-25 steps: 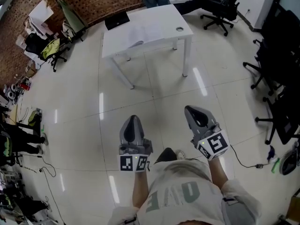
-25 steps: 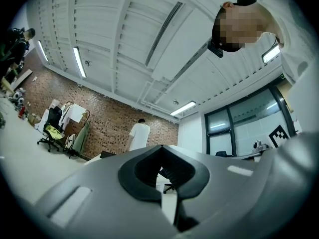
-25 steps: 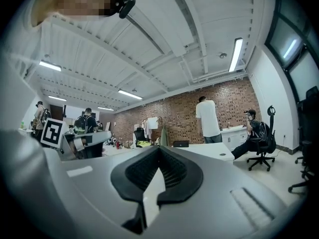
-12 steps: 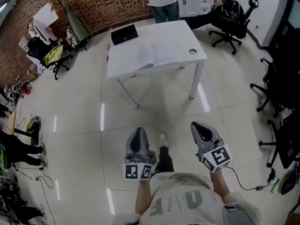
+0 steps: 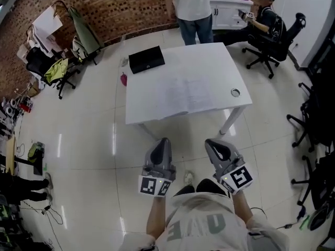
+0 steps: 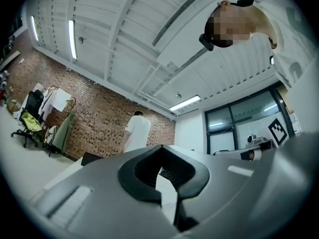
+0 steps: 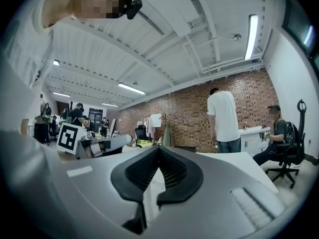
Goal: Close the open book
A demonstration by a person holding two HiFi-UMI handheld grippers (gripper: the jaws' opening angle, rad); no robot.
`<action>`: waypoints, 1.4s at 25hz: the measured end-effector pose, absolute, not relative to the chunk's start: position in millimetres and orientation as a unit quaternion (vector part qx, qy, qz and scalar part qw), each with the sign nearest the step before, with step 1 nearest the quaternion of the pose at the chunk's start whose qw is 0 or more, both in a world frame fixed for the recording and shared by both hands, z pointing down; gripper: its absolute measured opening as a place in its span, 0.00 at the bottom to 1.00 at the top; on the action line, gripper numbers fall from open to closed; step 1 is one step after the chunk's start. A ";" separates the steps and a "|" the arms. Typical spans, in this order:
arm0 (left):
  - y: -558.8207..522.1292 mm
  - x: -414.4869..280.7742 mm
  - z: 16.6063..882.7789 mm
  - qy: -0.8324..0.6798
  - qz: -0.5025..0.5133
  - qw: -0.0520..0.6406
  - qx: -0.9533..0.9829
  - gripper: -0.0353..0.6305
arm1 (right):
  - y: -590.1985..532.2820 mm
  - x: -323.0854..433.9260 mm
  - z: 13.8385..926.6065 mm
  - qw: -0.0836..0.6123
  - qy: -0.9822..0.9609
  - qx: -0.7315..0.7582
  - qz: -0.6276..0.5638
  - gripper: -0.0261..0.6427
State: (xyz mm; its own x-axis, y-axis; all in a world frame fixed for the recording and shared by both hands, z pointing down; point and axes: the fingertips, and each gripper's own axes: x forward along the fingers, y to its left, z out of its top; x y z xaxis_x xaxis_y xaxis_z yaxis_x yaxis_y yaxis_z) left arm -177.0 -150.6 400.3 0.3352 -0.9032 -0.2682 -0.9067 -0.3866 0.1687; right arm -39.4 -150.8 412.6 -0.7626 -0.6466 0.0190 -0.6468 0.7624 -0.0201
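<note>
The open book [image 5: 183,94] lies flat with pale pages on the white table [image 5: 222,61], near its front edge. My left gripper [image 5: 163,141] and right gripper [image 5: 212,143] hover side by side over the floor, just short of that edge and apart from the book. Both point toward the table. In the left gripper view the left gripper [image 6: 160,147] has its jaw tips together with nothing between them. The right gripper [image 7: 158,147] looks the same in its own view, shut and empty.
A black box [image 5: 146,59] rests on the table's far left corner, and a round cable hole [image 5: 235,92] sits at its right edge. A standing person [image 5: 193,4] and a seated person [image 5: 264,20] are behind the table. Office chairs [image 5: 314,119] line the right.
The person has walked toward the table, which now lies much nearer and larger in the head view. Both grippers came forward with them, still side by side and unchanged in their jaws.
</note>
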 end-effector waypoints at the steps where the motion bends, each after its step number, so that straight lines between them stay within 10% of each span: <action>1: -163.4 -178.0 402.2 0.556 0.162 -0.005 -0.816 0.08 | -163.0 -43.3 415.5 0.009 -0.939 0.344 0.019 0.04; 17: -288.7 -139.9 435.1 0.502 0.283 -0.149 -0.803 0.07 | -308.4 -21.8 422.2 -0.006 -0.940 0.340 0.025 0.04; 29: -326.7 -204.9 631.5 0.539 0.484 -0.466 -0.507 0.20 | -337.2 -31.1 435.8 0.000 -0.934 0.353 0.055 0.04; 35: -333.4 -211.2 686.3 0.538 0.520 -0.512 -0.423 0.21 | -341.0 -37.7 442.7 0.017 -0.935 0.349 0.059 0.04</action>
